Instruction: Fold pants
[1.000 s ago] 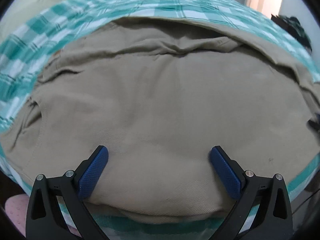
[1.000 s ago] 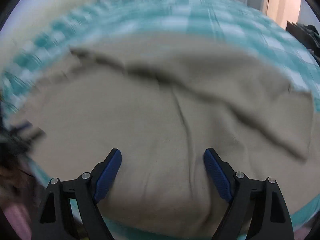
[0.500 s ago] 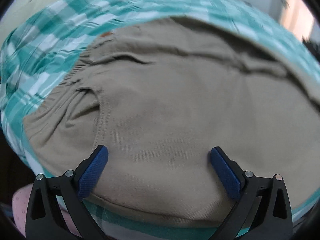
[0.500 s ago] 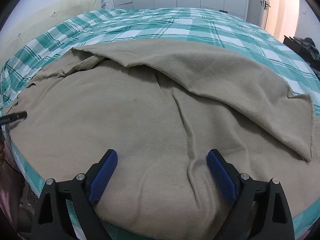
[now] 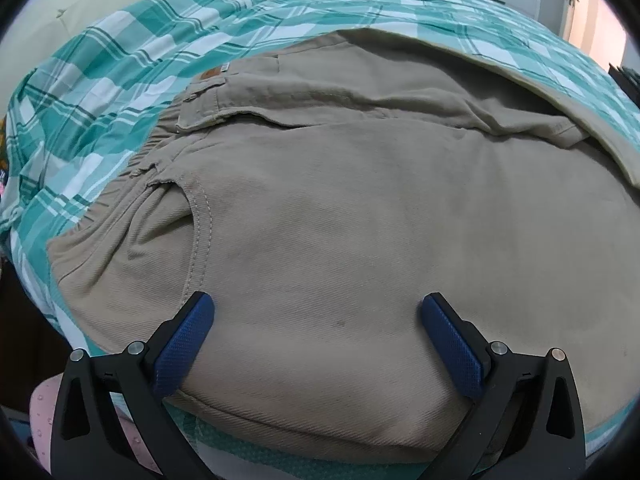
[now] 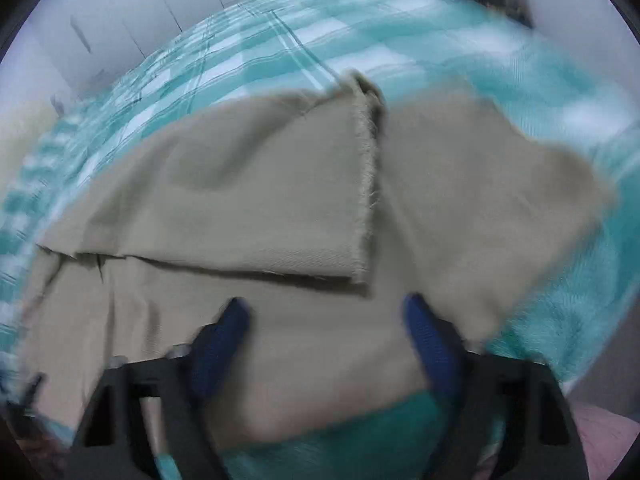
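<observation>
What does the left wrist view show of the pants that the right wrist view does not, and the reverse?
Only the left wrist view shows the gathered waistband, a front pocket opening and a small brown label. Only the right wrist view, which is blurred, shows the frayed leg hems, one leg end lying over the other. Both show the tan pants spread on the green checked bedsheet, with the left gripper and right gripper open and holding nothing.
</observation>
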The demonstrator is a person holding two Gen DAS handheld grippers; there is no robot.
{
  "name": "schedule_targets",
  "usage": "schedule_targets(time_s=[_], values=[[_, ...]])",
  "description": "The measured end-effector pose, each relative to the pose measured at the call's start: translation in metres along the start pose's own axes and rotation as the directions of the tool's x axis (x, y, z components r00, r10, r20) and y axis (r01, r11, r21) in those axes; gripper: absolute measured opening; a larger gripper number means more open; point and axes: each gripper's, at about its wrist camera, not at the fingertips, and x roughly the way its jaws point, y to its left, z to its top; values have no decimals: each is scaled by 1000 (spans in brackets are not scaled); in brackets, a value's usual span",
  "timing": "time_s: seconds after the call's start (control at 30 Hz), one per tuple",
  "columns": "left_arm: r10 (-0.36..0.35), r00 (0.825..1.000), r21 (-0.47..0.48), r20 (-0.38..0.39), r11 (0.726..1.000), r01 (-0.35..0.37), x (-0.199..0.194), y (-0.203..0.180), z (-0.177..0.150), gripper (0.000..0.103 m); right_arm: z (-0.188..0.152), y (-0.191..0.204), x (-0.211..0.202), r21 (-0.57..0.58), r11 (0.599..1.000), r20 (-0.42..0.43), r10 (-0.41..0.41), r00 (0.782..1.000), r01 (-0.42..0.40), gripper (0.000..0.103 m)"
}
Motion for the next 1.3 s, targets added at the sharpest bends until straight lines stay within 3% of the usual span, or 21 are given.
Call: schedule_targets(time_s=[0.07, 0.17, 0.23, 0.27, 0.33, 0.4, 0.47, 0.5, 0.57, 0.6, 0.63, 0.7, 0.77, 0.9, 0.97, 1.0, 1.03, 1.13, 1.17, 1.2, 1.3], values=[[-15, 1000, -12, -5, 1000, 15, -11, 4, 4, 101, 8, -1, -23, 27, 999, 29, 24, 999, -25, 75], [-46, 995, -39, 84, 998, 49, -35, 15, 14, 102, 20, -7, -58, 54, 997, 139, 55, 989, -63, 79], [-14, 995, -30, 94, 999, 17, -31, 20, 22, 102, 25, -27, -49, 104, 995, 106, -4, 994, -7, 80], [4, 997, -29, 79, 1000, -2, -23, 23, 24, 102, 24, -37, -39, 132, 991, 67, -36, 997, 27, 78], [75, 995, -22, -59, 997, -76, 16, 33, 24, 103, 19, -67, -15, 219, 975, 2, -35, 999, 34, 52], [1, 997, -57, -72, 998, -5, 32, 48, 20, 103, 27, -62, -22, 215, 975, 11, -63, 998, 59, 52], [18, 997, -43, -77, 999, -21, 30, 46, 24, 103, 31, -54, -32, 204, 975, 13, -91, 996, 87, 53], [28, 997, -40, -74, 999, -31, 30, 45, 24, 103, 29, -51, -42, 233, 972, 37, -43, 998, 34, 54], [29, 998, -38, -56, 999, -31, 30, 44, 21, 103, 23, -44, -49, 326, 927, 47, 181, 982, -187, 58], [29, 998, -39, -51, 999, -31, 30, 44, 20, 103, 19, -38, -45, 387, 877, 29, 297, 955, -284, 62], [29, 998, -41, -53, 999, -32, 30, 44, 21, 103, 15, -32, -38, 437, 829, 9, 385, 923, -350, 64], [29, 998, -43, -55, 999, -32, 30, 44, 23, 103, 8, -18, -18, 521, 754, -32, 486, 873, -401, 66], [33, 998, -42, -52, 998, -35, 30, 42, 25, 102, 9, -13, 0, 562, 735, -31, 478, 878, -380, 70], [43, 998, -38, -38, 998, -44, 27, 41, 21, 102, 10, -19, 20, 660, 690, 37, 366, 930, -298, 72], [43, 999, -44, -32, 998, -45, 26, 41, 21, 103, 16, -15, 19, 647, 711, 64, 308, 949, -275, 60], [42, 999, -48, -29, 998, -43, 26, 41, 21, 103, 22, -10, 16, 614, 742, 80, 280, 957, -268, 39], [40, 999, -50, -28, 998, -42, 26, 41, 21, 103, 35, -6, 15, 570, 777, 97, 261, 960, -268, 28], [39, 999, -52, -29, 998, -41, 25, 41, 21, 103, 43, -6, 14, 552, 787, 119, 252, 960, -275, 24], [41, 999, -54, -29, 998, -42, 24, 41, 21, 103, 47, -6, 14, 543, 793, 124, 249, 960, -276, 17], [45, 998, -58, -31, 997, -47, 21, 41, 22, 103, 48, -6, 11, 525, 806, 131, 242, 961, -274, 3], [41, 998, -82, -40, 996, -44, 7, 40, 27, 102, 53, 1, -22, 416, 860, 190, 235, 953, -295, 3]])
